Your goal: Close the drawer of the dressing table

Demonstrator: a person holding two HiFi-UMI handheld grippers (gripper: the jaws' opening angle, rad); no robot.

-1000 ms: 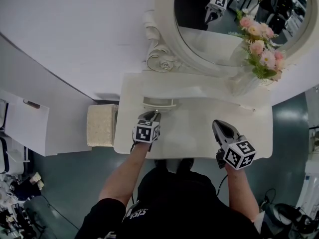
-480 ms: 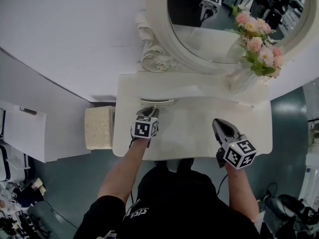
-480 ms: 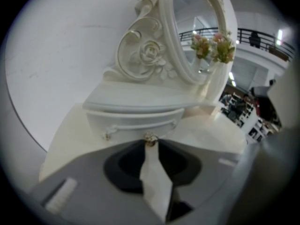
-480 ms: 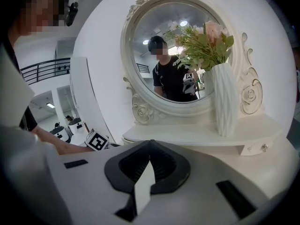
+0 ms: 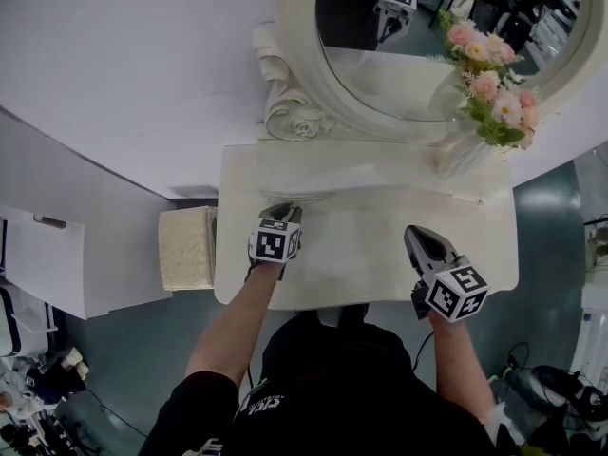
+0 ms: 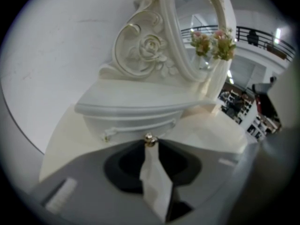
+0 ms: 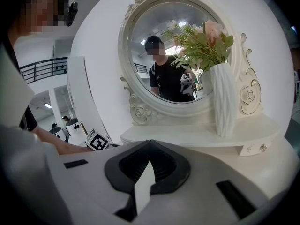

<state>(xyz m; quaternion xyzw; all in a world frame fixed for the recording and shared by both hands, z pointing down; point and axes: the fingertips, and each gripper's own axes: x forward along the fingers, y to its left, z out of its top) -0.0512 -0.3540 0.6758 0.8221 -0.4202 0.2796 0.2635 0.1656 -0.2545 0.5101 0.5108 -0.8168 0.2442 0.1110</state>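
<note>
My left claw [image 6: 150,146] pinches the gold knob [image 6: 149,138] of the drawer [image 6: 129,122]; my right claw [image 7: 150,143], closed and empty, hovers well right of that drawer.

**Room fittings, placed from the beige woven cube stool [image 5: 186,248]**

- Stool: pale, coarse-textured top; stands on the floor.
- Wall [image 5: 133,65]: plain white and smooth, curving; rises behind the stool and runs off to either side of it.
- Floor [image 5: 123,350]: blue-grey with a dull sheen; shows in front of the stool and again well to its right.
- Cabinet panel [image 5: 66,264]: flat and white, just left of the stool; has a small dark handle [image 5: 49,221].
- Clutter [image 5: 28,388]: small mixed goods on the floor, front-left of the stool and well apart from it; too small to identify.
- Cables [image 5: 556,388]: dark, on the floor far right of the stool.
- Balcony railing [image 7: 44,67]: dark bars at an upper level, on the stool's side of the room.
- Light strip [image 7: 48,105]: bright, below that railing.
</note>
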